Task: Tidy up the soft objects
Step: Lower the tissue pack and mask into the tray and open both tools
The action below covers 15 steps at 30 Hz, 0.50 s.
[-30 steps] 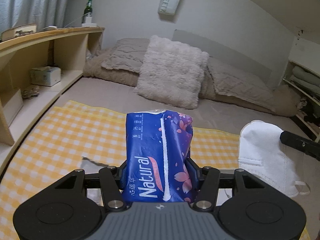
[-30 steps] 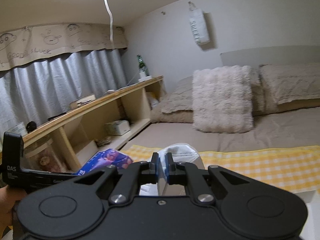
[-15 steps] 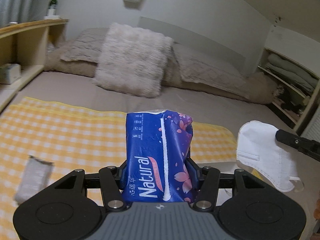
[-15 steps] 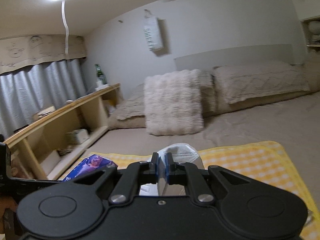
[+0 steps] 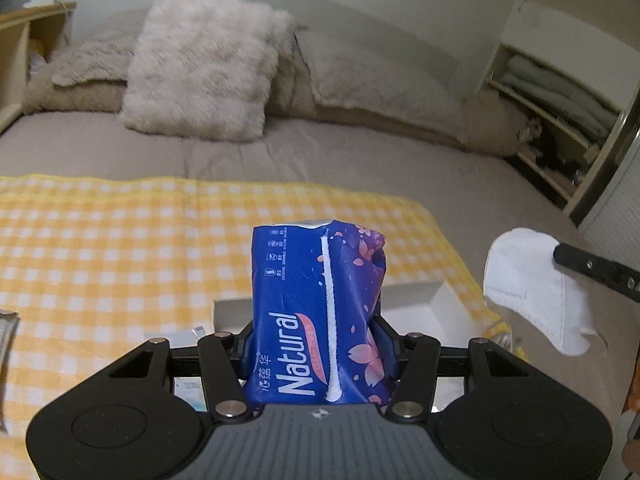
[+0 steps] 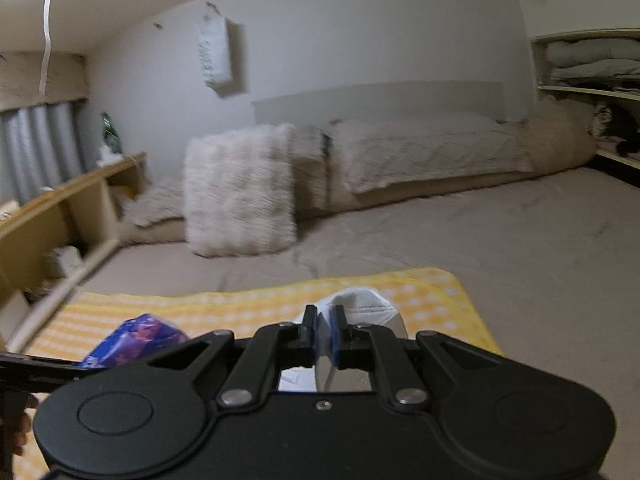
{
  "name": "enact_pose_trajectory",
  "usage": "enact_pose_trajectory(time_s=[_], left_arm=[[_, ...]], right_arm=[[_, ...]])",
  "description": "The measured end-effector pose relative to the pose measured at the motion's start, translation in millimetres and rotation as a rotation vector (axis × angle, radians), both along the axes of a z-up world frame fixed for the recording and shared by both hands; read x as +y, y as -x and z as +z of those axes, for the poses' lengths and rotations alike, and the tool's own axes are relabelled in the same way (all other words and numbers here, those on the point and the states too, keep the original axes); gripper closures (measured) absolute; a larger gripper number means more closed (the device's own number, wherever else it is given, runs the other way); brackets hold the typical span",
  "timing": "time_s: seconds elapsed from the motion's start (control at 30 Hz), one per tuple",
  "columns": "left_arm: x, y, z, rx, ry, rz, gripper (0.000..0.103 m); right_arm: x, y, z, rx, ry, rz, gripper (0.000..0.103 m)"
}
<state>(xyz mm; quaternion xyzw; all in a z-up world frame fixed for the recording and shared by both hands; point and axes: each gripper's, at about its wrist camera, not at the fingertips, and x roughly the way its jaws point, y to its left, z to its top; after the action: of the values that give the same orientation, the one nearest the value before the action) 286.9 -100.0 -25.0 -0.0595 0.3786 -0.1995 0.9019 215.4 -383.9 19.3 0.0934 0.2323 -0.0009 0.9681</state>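
My left gripper is shut on a blue tissue pack printed "Natural" with pink blossoms; the pack stands upright between the pads, above the yellow checked blanket. A white open box lies on the blanket just behind the pack. My right gripper is shut on a white face mask. In the left wrist view the mask hangs at the right from a black finger. The tissue pack shows at lower left of the right wrist view.
A fluffy cushion and beige pillows lie at the head of the grey bed. A wooden shelf unit runs along the left. Shelves with folded bedding stand at the right. A grey item lies at the blanket's left edge.
Both views have swung to the right and dipped; the wooden shelf slid out at left and the right-hand shelves came in. The white box came into view behind the pack. Both grips held.
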Motion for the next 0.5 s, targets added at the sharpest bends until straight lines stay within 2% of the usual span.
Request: enact_pose_trajectory(time_s=[0.13, 0.3, 0.5], left_arm=[[-13, -15, -22, 0.058, -0.049, -0.037, 0.047], [-24, -31, -49, 0.112, -0.118, -0.072, 0.047], [-24, -46, -70, 0.151, -0.146, -0.108, 0.047]], right_arm=[[-5, -25, -25, 0.084, 0.056, -0.014, 0.096], [4, -60, -61, 0.194, 0.113, 0.022, 0.096], [10, -89, -83, 0.242, -0.012, 0.081, 0.096]])
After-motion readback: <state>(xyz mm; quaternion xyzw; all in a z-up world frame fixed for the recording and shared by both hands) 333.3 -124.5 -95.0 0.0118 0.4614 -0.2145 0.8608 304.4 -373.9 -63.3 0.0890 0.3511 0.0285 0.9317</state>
